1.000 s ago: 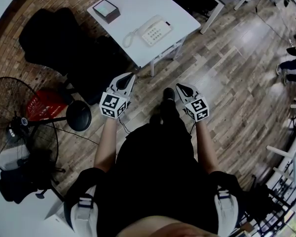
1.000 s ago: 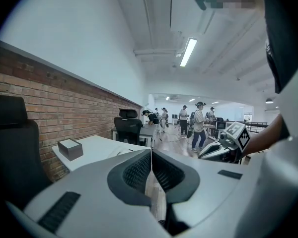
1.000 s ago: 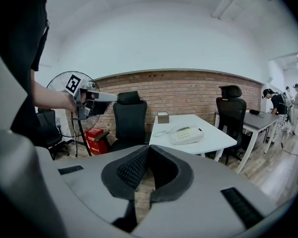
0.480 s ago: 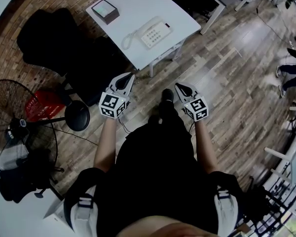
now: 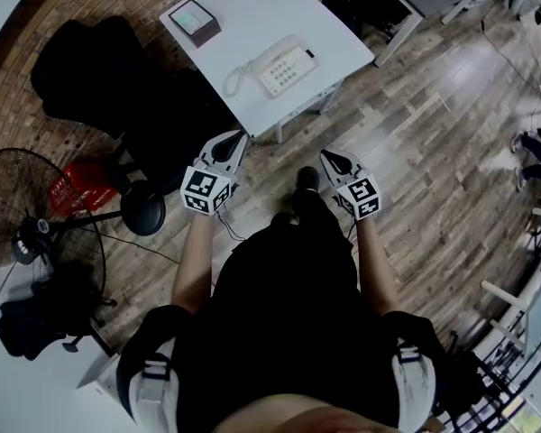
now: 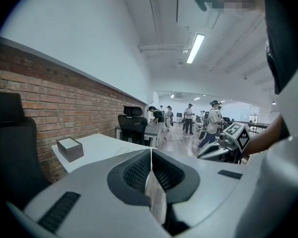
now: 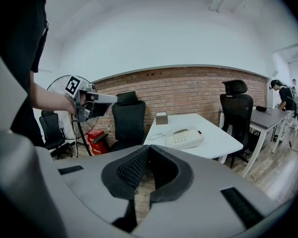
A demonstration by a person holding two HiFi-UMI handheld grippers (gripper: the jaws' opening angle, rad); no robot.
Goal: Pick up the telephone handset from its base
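Note:
A white telephone (image 5: pixel 286 67) stands on a white table (image 5: pixel 252 7) at the top of the head view. Its handset (image 5: pixel 270 53) lies on the base, and a coiled cord loops off to the left. Both grippers hang over the wooden floor, well short of the table. My left gripper (image 5: pixel 241 137) is shut and holds nothing. My right gripper (image 5: pixel 325 156) is shut and empty too. In the right gripper view the telephone (image 7: pixel 185 138) lies beyond the shut right gripper (image 7: pixel 148 148). The left gripper view shows the shut left gripper (image 6: pixel 151 150) and the table (image 6: pixel 104 145), with the telephone hidden.
A small dark box (image 5: pixel 196 21) sits at the table's far left corner. A black office chair (image 5: pixel 117 70) stands left of the table, with a floor fan (image 5: pixel 32 233) and a red basket (image 5: pixel 75 188) further left. Another black chair (image 7: pixel 237 108) stands beyond the table.
The table and telephone have slid slightly lower and nearer in the head view as the person moves towards them. Both grippers stay shut and keep their places ahead of the body.

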